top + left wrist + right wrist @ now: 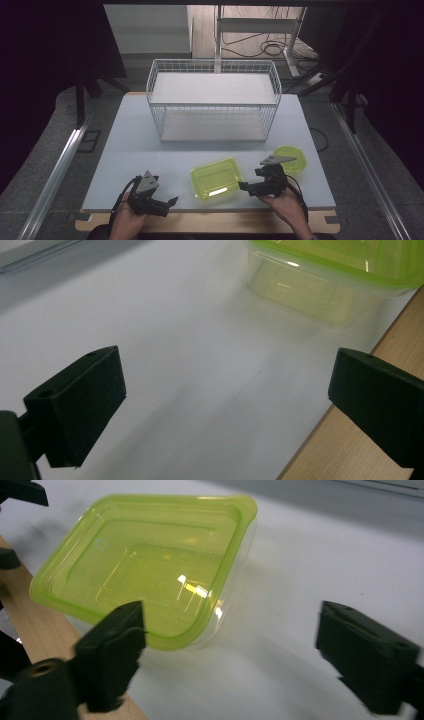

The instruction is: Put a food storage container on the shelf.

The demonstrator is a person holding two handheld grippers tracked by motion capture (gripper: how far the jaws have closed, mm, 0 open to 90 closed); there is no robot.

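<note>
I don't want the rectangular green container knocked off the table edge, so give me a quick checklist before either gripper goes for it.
1. Left gripper open, nothing between its jaws: ok.
2. Right gripper open, nothing between its jaws: ok.
3. Rectangular green container flat on the white tabletop, between the grippers: ok.
4. Container well back from the near table edge: not ok, it sits close to it.
5. Lid fully sealed all round: cannot tell.
6. Round green container apart from the rectangular one: ok.
</note>
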